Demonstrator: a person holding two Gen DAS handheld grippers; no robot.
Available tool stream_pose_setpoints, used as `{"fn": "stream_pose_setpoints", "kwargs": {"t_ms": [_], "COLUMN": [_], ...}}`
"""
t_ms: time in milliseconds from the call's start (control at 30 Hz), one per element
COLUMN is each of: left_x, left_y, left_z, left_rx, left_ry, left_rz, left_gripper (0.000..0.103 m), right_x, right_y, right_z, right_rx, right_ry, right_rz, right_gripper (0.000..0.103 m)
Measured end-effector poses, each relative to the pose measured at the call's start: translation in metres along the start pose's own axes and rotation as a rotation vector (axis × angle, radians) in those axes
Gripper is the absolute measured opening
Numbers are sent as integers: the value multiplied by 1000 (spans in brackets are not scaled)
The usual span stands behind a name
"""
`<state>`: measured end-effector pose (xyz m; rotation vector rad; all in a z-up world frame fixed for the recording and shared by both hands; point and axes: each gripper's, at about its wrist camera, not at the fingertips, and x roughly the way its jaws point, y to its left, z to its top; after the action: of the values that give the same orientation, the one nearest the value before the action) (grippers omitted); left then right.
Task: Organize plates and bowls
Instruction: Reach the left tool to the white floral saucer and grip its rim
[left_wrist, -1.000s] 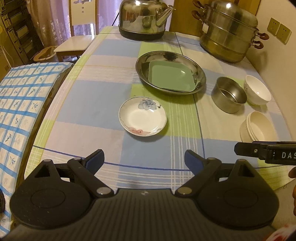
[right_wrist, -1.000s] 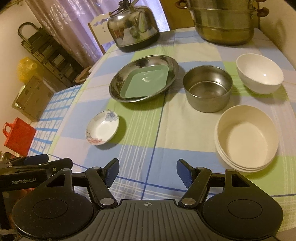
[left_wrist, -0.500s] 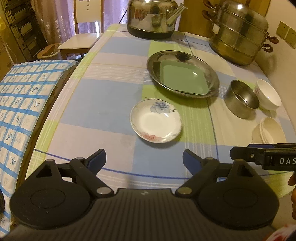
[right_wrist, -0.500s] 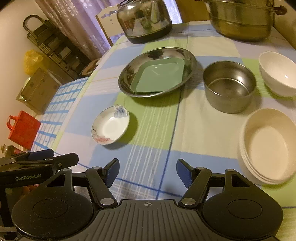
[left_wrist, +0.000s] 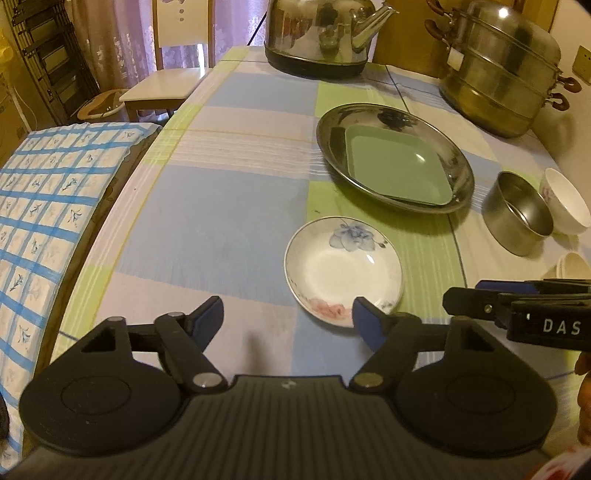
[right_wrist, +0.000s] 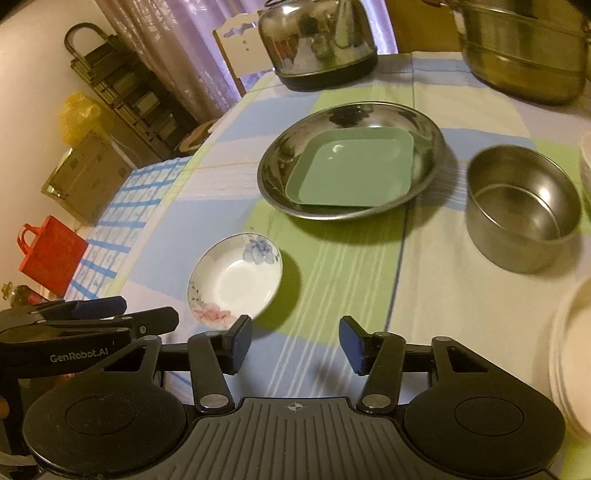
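A small white flowered dish (left_wrist: 343, 271) (right_wrist: 235, 278) lies on the checked tablecloth. My left gripper (left_wrist: 288, 319) is open and empty just short of it, its right finger at the dish's near rim. My right gripper (right_wrist: 295, 345) is open and empty, the dish just ahead to its left. A green square plate (left_wrist: 397, 170) (right_wrist: 351, 173) rests in a round steel pan (left_wrist: 332, 136) (right_wrist: 273, 173). A steel bowl (left_wrist: 521, 218) (right_wrist: 521, 206), a white bowl (left_wrist: 565, 203) and stacked cream bowls (right_wrist: 572, 354) sit on the right.
A steel kettle (left_wrist: 321, 37) (right_wrist: 317, 40) and a stacked steamer pot (left_wrist: 502, 70) (right_wrist: 524, 48) stand at the table's far side. A blue checked cloth (left_wrist: 40, 206) covers a surface left of the table. A chair (left_wrist: 173, 77) stands beyond the far left corner.
Both grippers have moved forward and left towards the flowered dish, which now lies much closer to the fingers. Both stay open. No dish has moved.
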<state>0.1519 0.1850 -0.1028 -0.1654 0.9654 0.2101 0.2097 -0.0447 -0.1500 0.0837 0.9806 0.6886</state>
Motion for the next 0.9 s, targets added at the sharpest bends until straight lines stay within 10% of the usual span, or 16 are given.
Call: {"fn": "stream_pose_setpoints", "kwargs": {"t_ms": [900], "left_x": [52], "left_y": [10], "left_z": [25], "left_rx": [-42], "left_ry": [84], "left_rz": [-34], "left_gripper": [38], "right_x": [66], "right_y": [12], "right_z": [26], "right_rx": [-99], "right_ry": [48], "right_rz": [-9], "right_gripper": [17]}}
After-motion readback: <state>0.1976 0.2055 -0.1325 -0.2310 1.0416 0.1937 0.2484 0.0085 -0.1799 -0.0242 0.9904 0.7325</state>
